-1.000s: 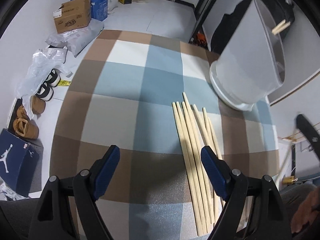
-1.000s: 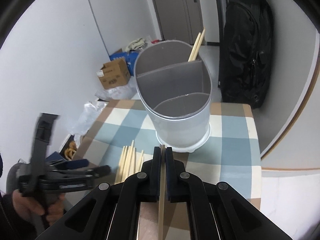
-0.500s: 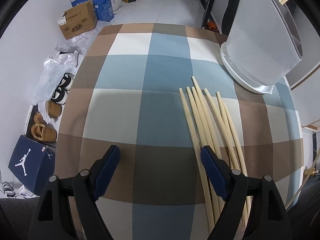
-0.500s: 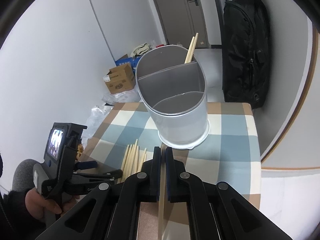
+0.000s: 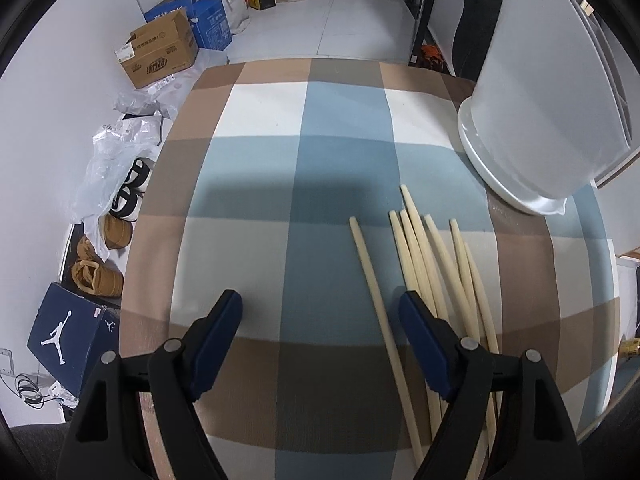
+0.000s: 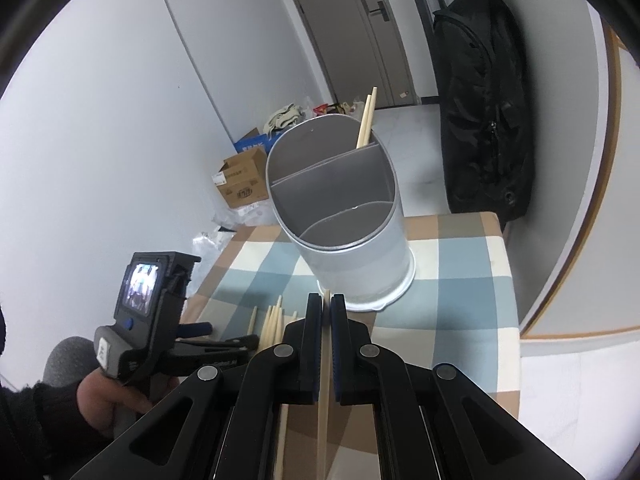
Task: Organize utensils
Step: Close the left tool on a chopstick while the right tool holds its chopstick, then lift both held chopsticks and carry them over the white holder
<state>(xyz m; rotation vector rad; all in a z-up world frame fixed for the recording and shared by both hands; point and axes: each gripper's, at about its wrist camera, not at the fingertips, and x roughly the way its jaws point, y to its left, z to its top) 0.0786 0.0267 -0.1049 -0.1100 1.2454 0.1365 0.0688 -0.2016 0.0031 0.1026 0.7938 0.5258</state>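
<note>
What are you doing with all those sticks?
A person is sorting chopsticks into a gray holder. The right tongs are shut on one chopstick. The left tongs hover over the loose chopsticks on the checked tablecloth, closing slowly with nothing gripped. Two chopsticks already stand in the holder's far section.

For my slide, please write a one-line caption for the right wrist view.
Right claw shut on one chopstick, aimed at the divided utensil holder on the checked tablecloth.
</note>
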